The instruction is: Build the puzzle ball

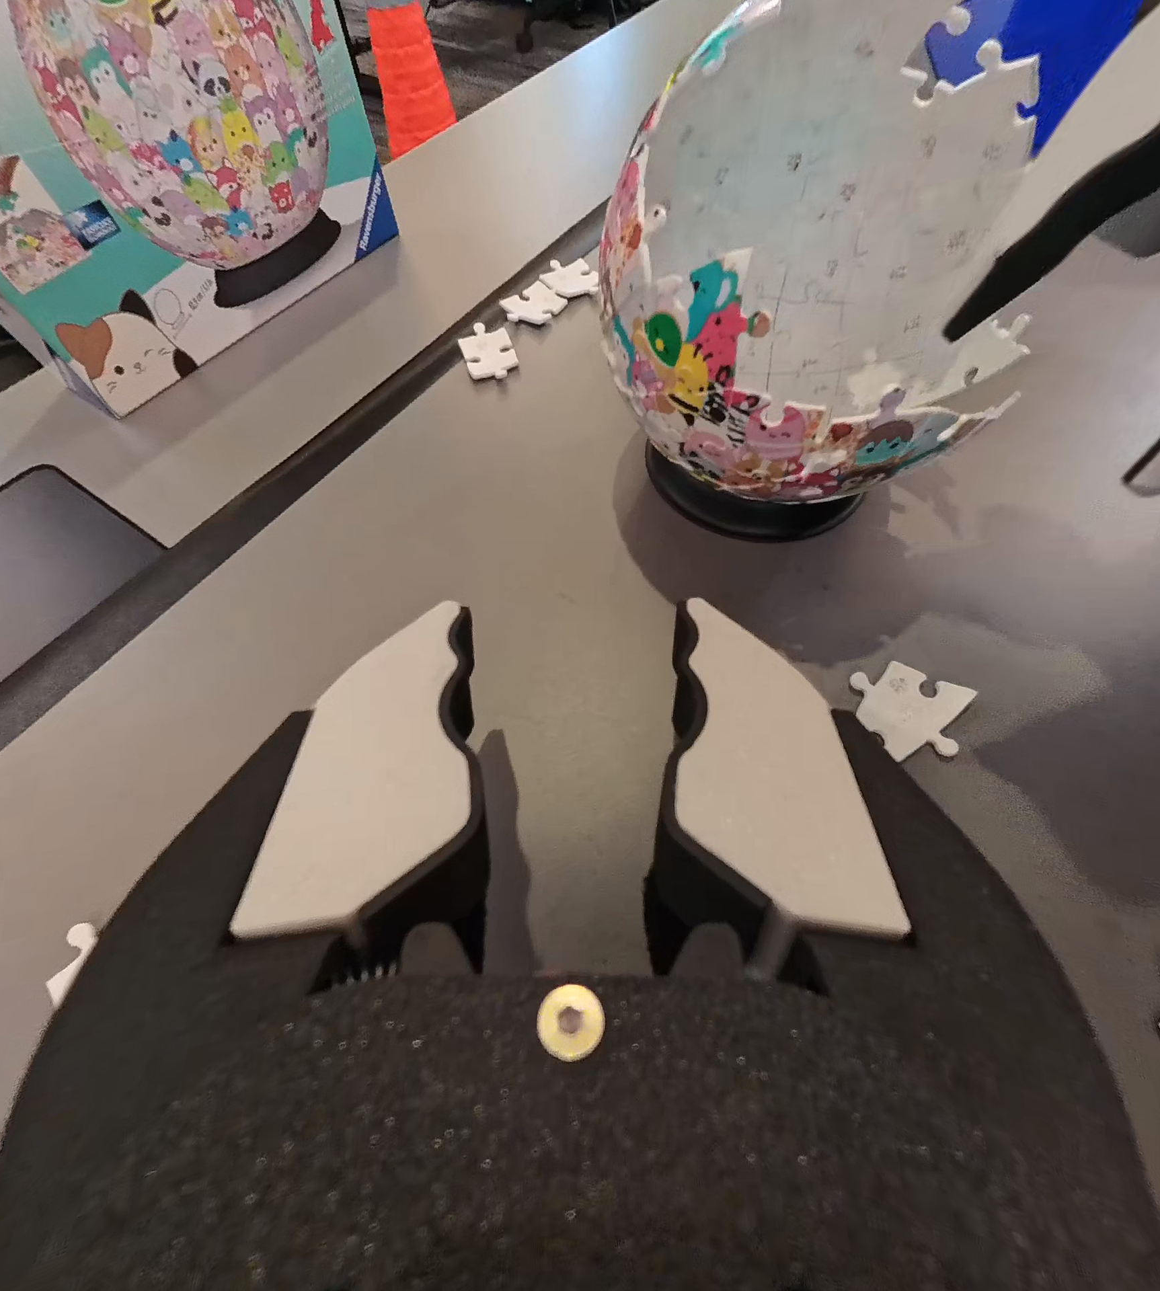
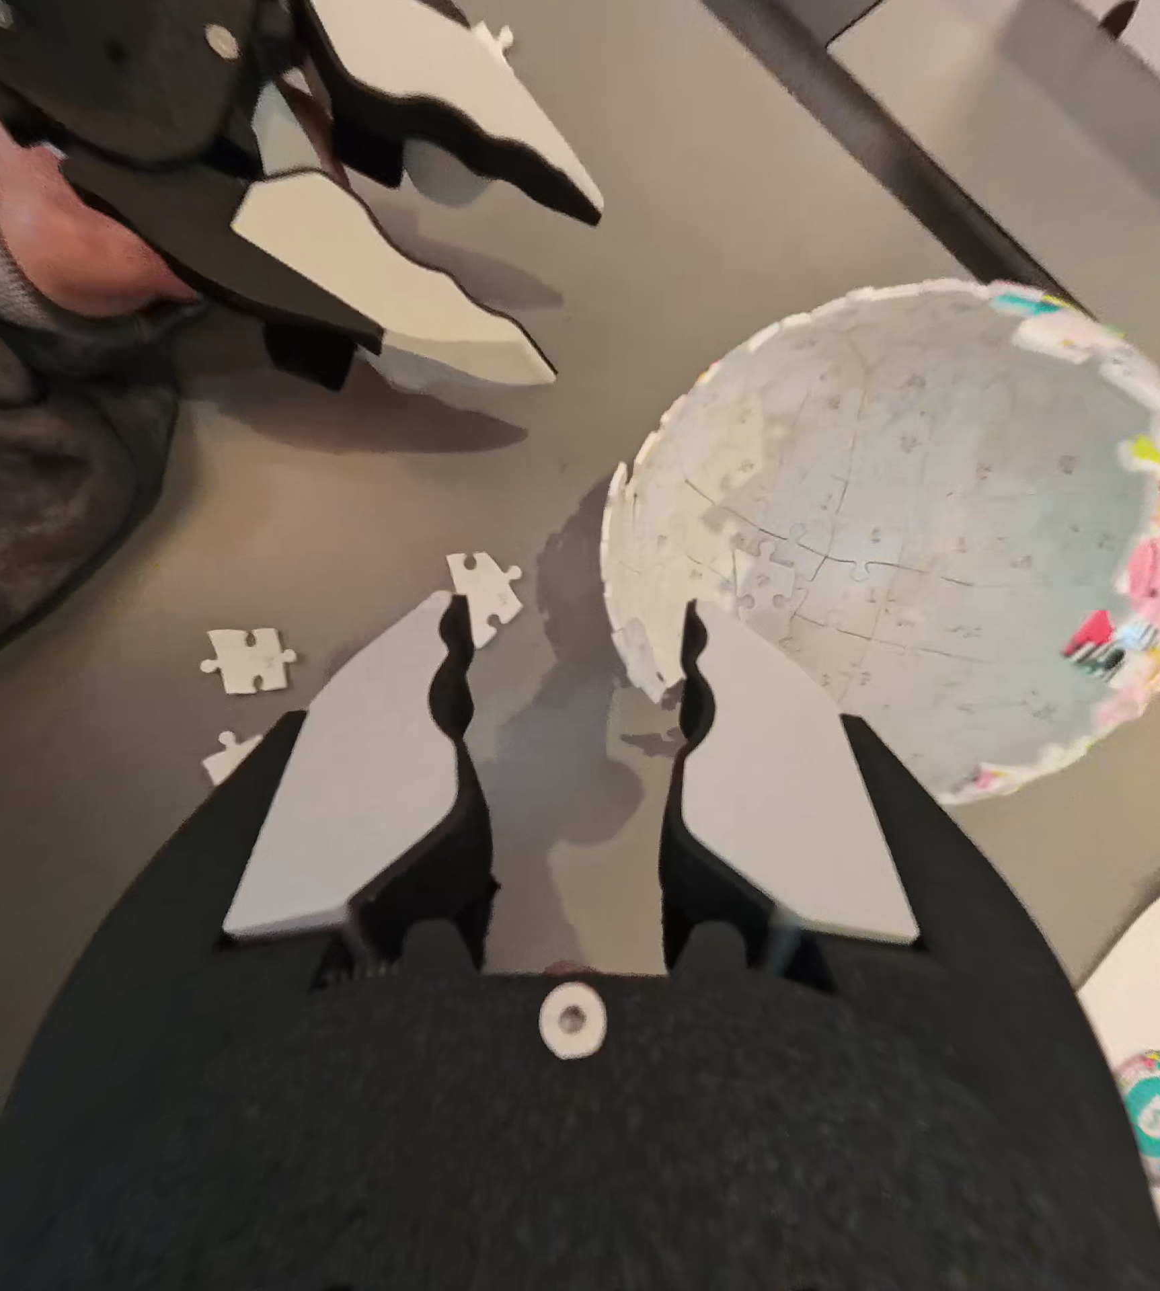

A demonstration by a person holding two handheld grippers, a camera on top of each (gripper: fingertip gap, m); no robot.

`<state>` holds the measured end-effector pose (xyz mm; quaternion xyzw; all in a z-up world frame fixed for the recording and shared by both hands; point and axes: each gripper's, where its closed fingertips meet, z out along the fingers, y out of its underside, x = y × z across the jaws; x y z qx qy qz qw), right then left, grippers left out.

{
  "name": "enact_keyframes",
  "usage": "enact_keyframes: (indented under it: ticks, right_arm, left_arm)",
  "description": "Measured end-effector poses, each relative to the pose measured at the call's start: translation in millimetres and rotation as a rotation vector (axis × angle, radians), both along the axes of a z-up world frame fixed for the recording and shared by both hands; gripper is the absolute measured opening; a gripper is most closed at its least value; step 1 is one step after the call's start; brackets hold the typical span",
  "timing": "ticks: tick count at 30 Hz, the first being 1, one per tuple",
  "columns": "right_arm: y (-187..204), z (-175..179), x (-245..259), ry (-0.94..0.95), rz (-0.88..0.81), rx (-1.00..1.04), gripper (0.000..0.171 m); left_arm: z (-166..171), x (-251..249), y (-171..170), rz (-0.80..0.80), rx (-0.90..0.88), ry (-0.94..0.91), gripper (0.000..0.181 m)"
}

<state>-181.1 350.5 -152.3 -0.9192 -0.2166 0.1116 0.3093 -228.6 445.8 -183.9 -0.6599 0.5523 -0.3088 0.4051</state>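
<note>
The half-built puzzle ball, a white-backed shell with cartoon-printed outer faces (image 1: 807,279), sits on a black ring stand (image 1: 751,503) on the grey surface (image 1: 549,531). Its open gap faces up and toward the tongs; being round, it has no real long axis. The left tongs (image 1: 571,622) are spread and empty above bare surface. The right tongs (image 2: 570,615) are also spread and empty, poised over loose white puzzle pieces (image 2: 486,594) lying just beside the ball. The risk, as I judge it: a hard push on the thin, ragged rim could pop joined pieces apart or roll the shell off its stand. The flat pieces may also slide away instead of lifting.
</note>
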Motion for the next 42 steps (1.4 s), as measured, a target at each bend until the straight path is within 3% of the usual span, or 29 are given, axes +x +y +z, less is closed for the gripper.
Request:
enact_keyframes:
  ticks: [9,13,18,19,21,25,29,32,35,42]
  right_arm:
    - [2,53,-20,0.113,0.046,0.371,0.047]
    - [2,47,-17,0.072,0.013,0.337,0.078]
    - [5,34,-22,0.024,0.025,0.208,0.095]
    - [12,31,-17,-0.023,-0.01,0.212,0.083]
    - [20,25,-7,-0.132,-0.072,0.208,0.039]
    - [27,31,-1,-0.322,-0.089,0.343,0.055]
    - [28,21,-7,-0.478,-0.039,0.349,0.068]
    - [31,15,4,-0.594,-0.133,0.293,0.045]
    - [31,-2,-1,-0.535,-0.139,0.176,0.059]
    - [42,-13,-9,-0.371,-0.167,0.102,0.031]
  left_arm:
    - [12,-2,-6,-0.035,-0.06,-0.088,0.047]
    - [15,-3,-5,-0.033,-0.098,-0.112,0.047]
    - [15,-3,-4,-0.031,-0.113,-0.115,0.047]
    - [14,-3,-5,-0.032,-0.112,-0.112,0.047]
    - [14,-3,-5,-0.034,-0.111,-0.107,0.047]
    - [13,-3,-5,-0.036,-0.113,-0.105,0.048]
    - [13,-3,-5,-0.036,-0.119,-0.106,0.048]
    - [13,-3,-5,-0.036,-0.122,-0.103,0.048]
    - [12,-3,-5,-0.037,-0.121,-0.098,0.048]
    - [12,-3,-5,-0.039,-0.126,-0.099,0.049]
